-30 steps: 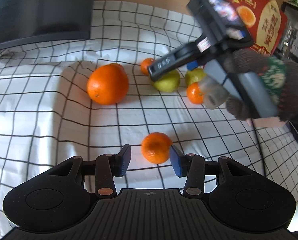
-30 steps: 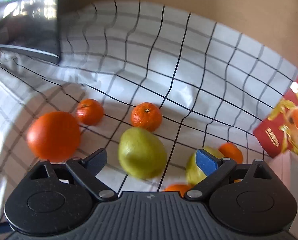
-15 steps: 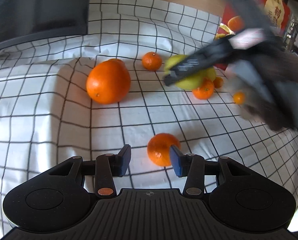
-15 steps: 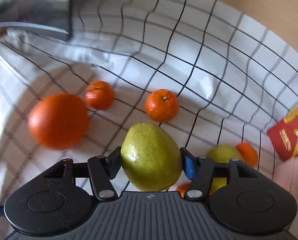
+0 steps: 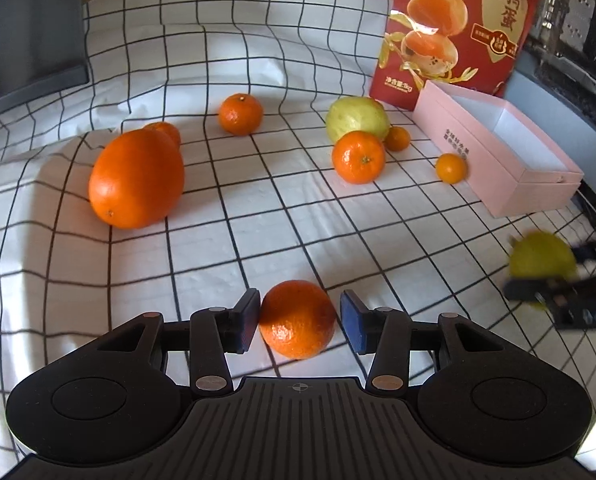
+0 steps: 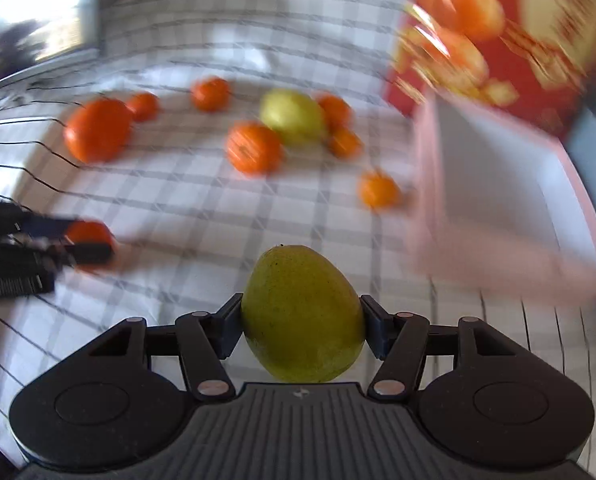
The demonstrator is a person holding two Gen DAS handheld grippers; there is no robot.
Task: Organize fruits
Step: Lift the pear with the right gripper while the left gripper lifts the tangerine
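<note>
My left gripper (image 5: pixel 300 309) stands open low over the checked cloth, with a mandarin (image 5: pixel 296 320) between its blue pads. The left pad is at the peel and a thin gap shows on the right. My right gripper (image 6: pixel 301 316) is shut on a yellow-green pear (image 6: pixel 302 312) and holds it above the cloth, left of the open pink box (image 6: pixel 498 256). In the left wrist view this pear (image 5: pixel 542 256) shows blurred at the right edge. A large orange (image 5: pixel 136 178), a second pear (image 5: pixel 356 118) and several mandarins, one of them (image 5: pixel 358 156), lie further back.
A red food package (image 5: pixel 450 20) stands behind the pink box (image 5: pixel 518 184), which is empty inside. A small orange fruit (image 5: pixel 451 168) lies against the box wall. A dark screen (image 5: pixel 26 32) sits at the back left. The cloth (image 5: pixel 258 220) has folds.
My right gripper shut on the pear, lifted it and swung it right towards the pink box. My left gripper moved forward, so the mandarin now sits between its pads.
</note>
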